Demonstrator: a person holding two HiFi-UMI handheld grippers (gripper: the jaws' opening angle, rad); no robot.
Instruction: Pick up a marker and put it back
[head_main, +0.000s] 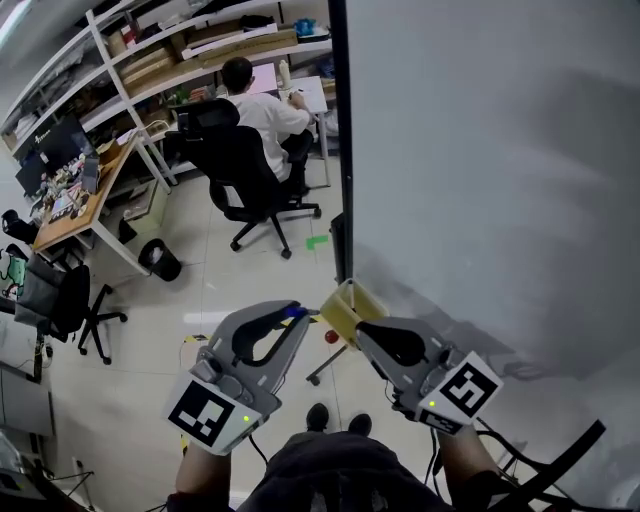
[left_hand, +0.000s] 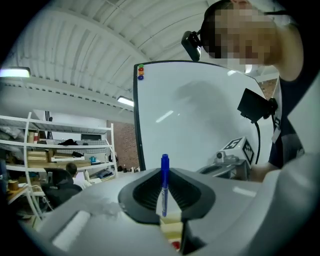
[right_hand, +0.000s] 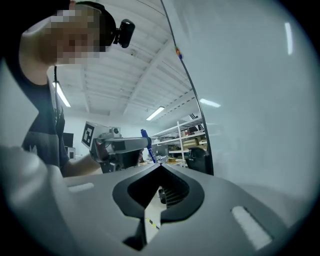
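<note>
Clamping a blue marker (left_hand: 164, 185) upright between its jaws, the left gripper (head_main: 300, 315) is hovering near the whiteboard (head_main: 480, 150). The right gripper (head_main: 358, 328) is hanging just beside it, jaws pressed together with nothing between them.

Marker (head_main: 294, 312) left of whiteboard (head_main: 480, 150)

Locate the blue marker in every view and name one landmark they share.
Head view: the blue marker pokes from the tip of the left gripper, lower centre.
Left gripper view: upright between the jaws, centre.
Right gripper view: left of centre, held by the left gripper.
Shared landmark: the whiteboard.
</note>
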